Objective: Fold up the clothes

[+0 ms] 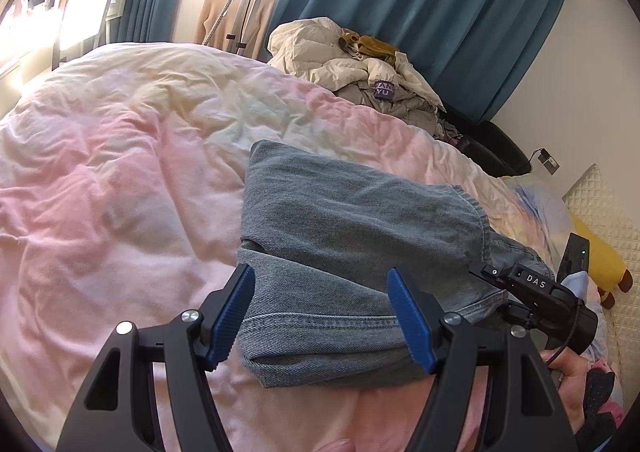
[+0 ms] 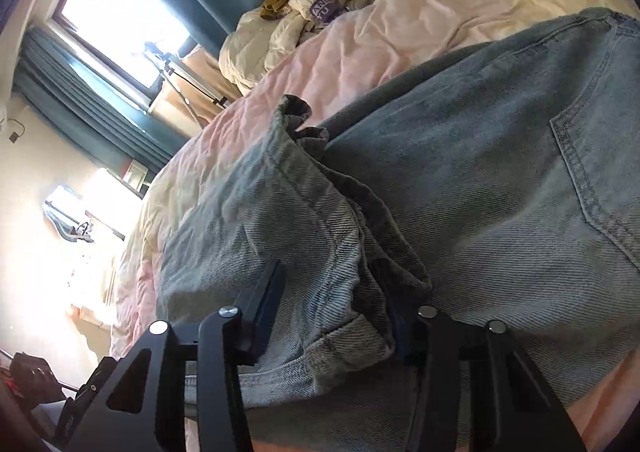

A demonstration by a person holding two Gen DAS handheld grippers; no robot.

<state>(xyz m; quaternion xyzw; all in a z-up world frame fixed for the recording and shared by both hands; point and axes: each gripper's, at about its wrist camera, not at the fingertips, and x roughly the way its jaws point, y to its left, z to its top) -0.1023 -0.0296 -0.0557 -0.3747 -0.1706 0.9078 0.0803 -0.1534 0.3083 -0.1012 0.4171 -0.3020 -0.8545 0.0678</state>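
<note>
Pink bedding (image 1: 120, 188) carries the folded jeans (image 1: 344, 252); left gripper (image 1: 324, 316) stands open over the hem, right gripper (image 2: 340, 316) pinches bunched denim; a shallow bite may slip, undoing the fold.

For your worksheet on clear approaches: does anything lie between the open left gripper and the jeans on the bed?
Nothing visible does. The left gripper hangs open directly over the folded jeans, its blue pads apart, with only denim and the pink duvet beneath. The heap of clothes lies beyond the jeans.
</note>
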